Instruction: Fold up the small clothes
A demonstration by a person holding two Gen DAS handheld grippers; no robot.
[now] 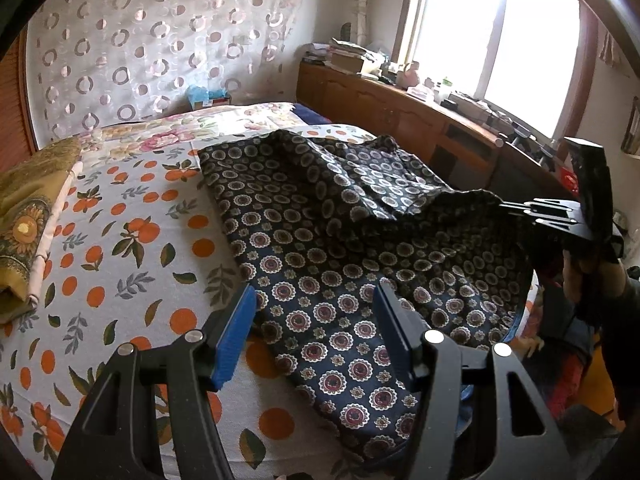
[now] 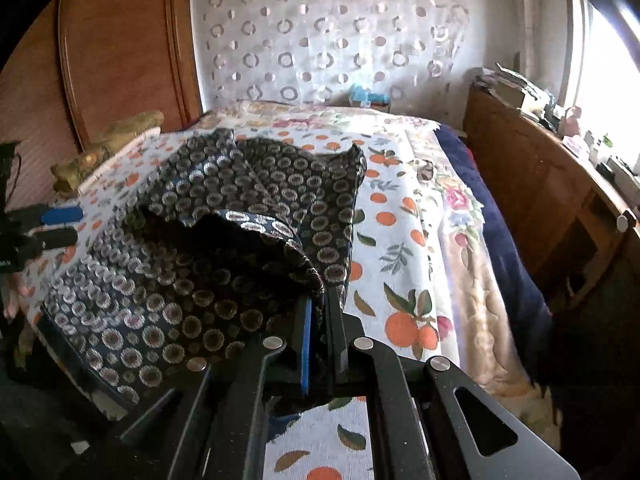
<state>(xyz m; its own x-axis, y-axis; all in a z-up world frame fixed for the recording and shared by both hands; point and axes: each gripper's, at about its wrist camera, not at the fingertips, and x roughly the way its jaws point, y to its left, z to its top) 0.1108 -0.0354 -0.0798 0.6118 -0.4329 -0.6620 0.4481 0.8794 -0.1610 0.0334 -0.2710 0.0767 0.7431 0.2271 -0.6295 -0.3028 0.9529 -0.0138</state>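
A dark navy garment with round flower medallions [image 1: 340,240] lies spread on a bed sheet printed with oranges [image 1: 120,240]. My left gripper [image 1: 316,312] is open, its blue pads on either side of the garment's near left part, just above it. My right gripper [image 2: 320,308] is shut on the garment's edge [image 2: 240,248] and lifts it off the bed, so the cloth folds over itself. The right gripper also shows in the left wrist view [image 1: 520,210], at the garment's right edge. The left gripper [image 2: 60,224] shows at the far left of the right wrist view.
A folded olive and gold cloth [image 1: 24,208] lies on the bed's left side. A wooden cabinet [image 1: 400,112] with books and clutter runs under the window on the right. A circle-patterned curtain [image 1: 160,40] hangs behind the bed. A blue tissue box [image 1: 208,98] sits at the bed's head.
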